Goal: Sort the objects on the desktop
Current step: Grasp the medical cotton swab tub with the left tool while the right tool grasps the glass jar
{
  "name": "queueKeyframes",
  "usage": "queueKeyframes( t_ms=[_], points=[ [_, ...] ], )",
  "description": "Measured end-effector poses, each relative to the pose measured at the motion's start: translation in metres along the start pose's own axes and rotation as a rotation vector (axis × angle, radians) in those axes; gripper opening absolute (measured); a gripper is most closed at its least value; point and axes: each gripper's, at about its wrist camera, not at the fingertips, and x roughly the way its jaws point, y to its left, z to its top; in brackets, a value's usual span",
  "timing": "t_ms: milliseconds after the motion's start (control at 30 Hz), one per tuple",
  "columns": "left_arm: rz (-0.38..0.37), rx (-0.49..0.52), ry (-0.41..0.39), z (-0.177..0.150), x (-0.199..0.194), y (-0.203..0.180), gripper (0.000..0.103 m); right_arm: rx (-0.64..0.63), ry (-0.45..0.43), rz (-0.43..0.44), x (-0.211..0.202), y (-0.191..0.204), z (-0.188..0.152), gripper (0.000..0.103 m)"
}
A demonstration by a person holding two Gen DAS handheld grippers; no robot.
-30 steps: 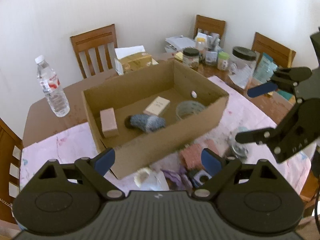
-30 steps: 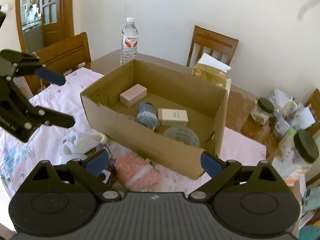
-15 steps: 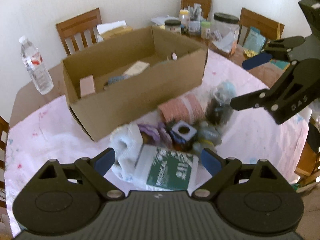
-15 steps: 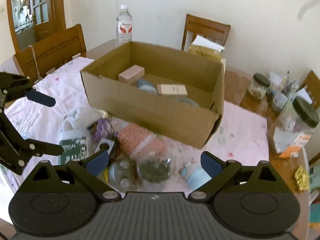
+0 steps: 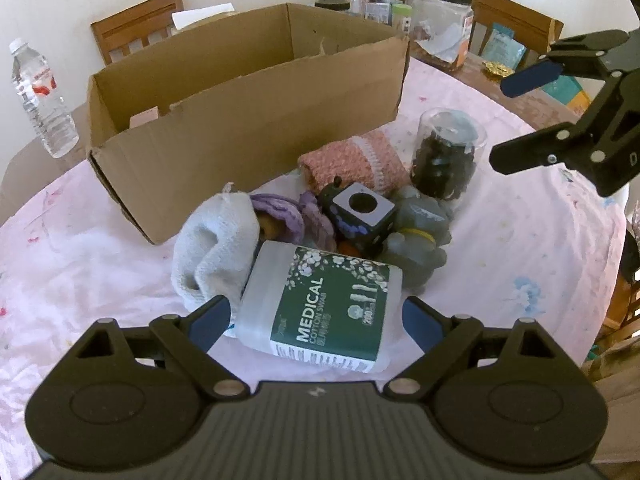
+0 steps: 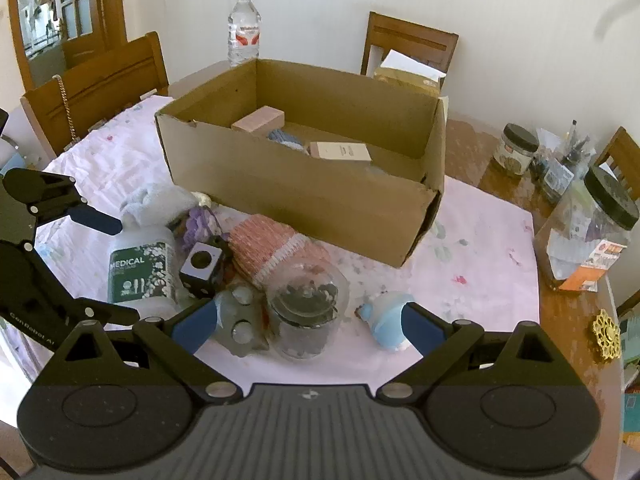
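A pile of objects lies in front of an open cardboard box (image 5: pixel 248 120) (image 6: pixel 312 196). The pile holds a medical cotton swab tub (image 5: pixel 320 308) (image 6: pixel 140 272), a white cloth (image 5: pixel 216 248), a pink knit roll (image 5: pixel 356 160) (image 6: pixel 268 244), a black and grey cube (image 5: pixel 360 212) (image 6: pixel 202 262), a grey toy (image 5: pixel 416 236) and a clear jar (image 5: pixel 446 156) (image 6: pixel 306 308). My left gripper (image 5: pixel 316 322) is open, its fingers either side of the swab tub. My right gripper (image 6: pixel 308 326) is open, low around the clear jar. A blue toy (image 6: pixel 386 316) lies by its right finger.
The box holds a pink block (image 6: pixel 258 118), a small carton (image 6: pixel 340 151) and a blue-grey roll. A water bottle (image 5: pixel 40 100) (image 6: pixel 244 28) stands behind it. Jars (image 6: pixel 592 228) and clutter sit at the table's right end. Wooden chairs ring the table.
Both grippers have come down and back from above the box toward the pile. The left one now frames the swab tub, the right one the clear jar.
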Motion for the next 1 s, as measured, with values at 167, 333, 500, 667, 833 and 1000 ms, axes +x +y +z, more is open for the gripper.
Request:
queueKeyframes(
  t_ms=[167, 333, 500, 667, 833, 1000],
  points=[
    [-0.021, 0.021, 0.006, 0.003, 0.012, -0.002, 0.092, 0.009, 0.02, 0.009, 0.009, -0.003, -0.002, 0.1],
    [-0.009, 0.031, 0.013, 0.008, 0.023, -0.006, 0.09, -0.004, 0.029, 0.026, 0.018, -0.002, 0.0, 0.1],
    [-0.005, 0.02, 0.021, 0.01, 0.029, -0.007, 0.09, -0.033, 0.037, 0.04, 0.029, -0.002, 0.002, 0.097],
    [0.0, 0.014, 0.024, 0.009, 0.03, -0.007, 0.09, -0.042, 0.058, 0.06, 0.041, -0.005, 0.005, 0.084],
    [0.012, 0.017, 0.031, 0.01, 0.029, -0.008, 0.09, -0.055, 0.074, 0.07, 0.052, -0.005, 0.006, 0.077],
    [0.012, 0.009, 0.042, 0.01, 0.028, -0.006, 0.089, -0.06, 0.084, 0.079, 0.058, -0.005, 0.006, 0.065]
  ],
)
